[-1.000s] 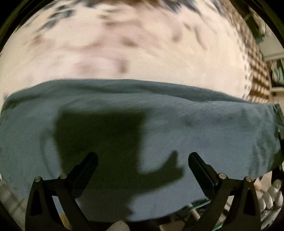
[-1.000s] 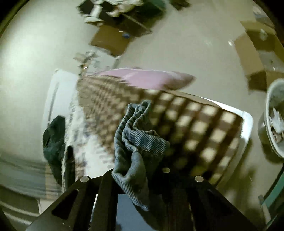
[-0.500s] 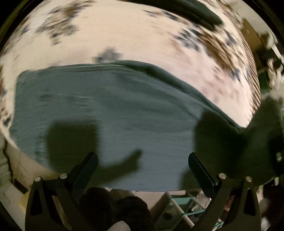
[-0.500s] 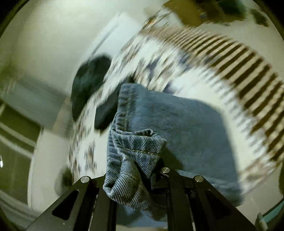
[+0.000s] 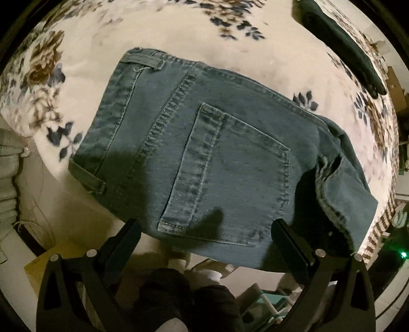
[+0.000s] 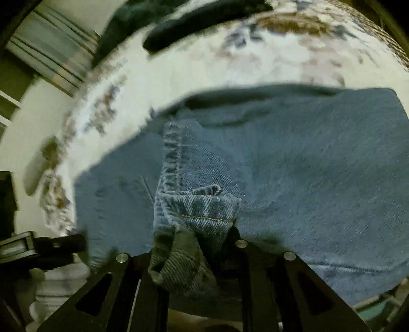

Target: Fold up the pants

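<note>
1. We cannot see the right gripper's [image 6: 194, 245] fingertips in its own view: a bunched hem of the jeans [image 6: 306, 178] covers them. The arms stand close together with denim packed between, so we read it as pinching the jeans.
2. The right view is smeared by motion blur. The floral bedspread [image 6: 204, 76] ahead of the tool and the dark garment [image 6: 204, 15] at the far top edge are only rough shapes there.
3. At the lower left of the right view a black bar [image 6: 51, 245] enters the frame; we cannot tell what it is.
4. The left gripper [image 5: 207, 229] is spread wide, and nothing sits between its fingers [image 5: 125, 237]. The near edge of the jeans [image 5: 204, 153] lies just ahead of and between the tips; whether they touch the cloth we cannot tell.
5. Only the left view is sharp enough to show detail: a back pocket [image 5: 230, 173] facing up straight ahead, the waistband [image 5: 112, 107] with belt loops toward the far left, and folded layers with a stitched hem toward the right.
6. The left view also shows the flower print of the bedspread [image 5: 179, 33] clearly, and the dark garment [image 5: 345, 46] lying far ahead to the right, well apart from the jeans.
7. The near edge of the jeans hangs past the bed edge in both views. What lies below is dim clutter we cannot name.
</note>
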The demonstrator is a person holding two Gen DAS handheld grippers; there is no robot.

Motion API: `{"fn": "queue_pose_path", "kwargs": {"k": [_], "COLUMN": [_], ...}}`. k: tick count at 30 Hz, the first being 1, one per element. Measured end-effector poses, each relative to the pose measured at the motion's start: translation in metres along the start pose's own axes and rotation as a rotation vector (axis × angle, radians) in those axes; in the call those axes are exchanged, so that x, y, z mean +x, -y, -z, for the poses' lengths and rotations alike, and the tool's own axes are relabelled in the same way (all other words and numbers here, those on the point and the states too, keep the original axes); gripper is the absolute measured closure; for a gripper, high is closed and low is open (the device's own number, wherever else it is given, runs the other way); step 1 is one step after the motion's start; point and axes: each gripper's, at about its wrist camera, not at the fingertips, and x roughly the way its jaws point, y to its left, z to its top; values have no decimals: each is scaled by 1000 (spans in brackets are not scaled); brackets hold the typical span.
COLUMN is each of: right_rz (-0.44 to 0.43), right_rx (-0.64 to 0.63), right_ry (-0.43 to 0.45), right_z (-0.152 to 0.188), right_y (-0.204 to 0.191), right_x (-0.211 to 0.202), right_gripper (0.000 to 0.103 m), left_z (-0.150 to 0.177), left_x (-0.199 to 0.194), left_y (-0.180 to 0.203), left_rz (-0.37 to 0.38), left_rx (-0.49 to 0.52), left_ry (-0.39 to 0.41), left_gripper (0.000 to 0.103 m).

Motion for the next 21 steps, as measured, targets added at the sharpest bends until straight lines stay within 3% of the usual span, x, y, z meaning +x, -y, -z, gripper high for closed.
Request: {"fn": "queue_pose_path", "kwargs": {"k": [3,5,9,12,16,21], "right_rz": [-104,-265,-343,-256,-125,-12], "right_rx": [33,109,168,150,209,96], "right_ry": [-66,-87,-48,-45,-149,-188], "right_z": [-7,-12,-20,-25,-36,-49], "right_y": [4,18,29,27,28,-24], "right_x": [-16,-36,-63,-60,-27,8], "right_gripper": [71,46,34,34,34,34], "left_z": [0,3,7,12,17,24], "left_x": [-4,-6,1,5,9,7], "left_y": [2,3,-17,-43,-59,-58], "left_rz": [35,37,26,20,12,-5], "left_rx": [15,28,-19,-90,-149,-137], "left_ry": [13,38,32,7,9,41], "left_gripper": [0,0,0,0,0,0]}}
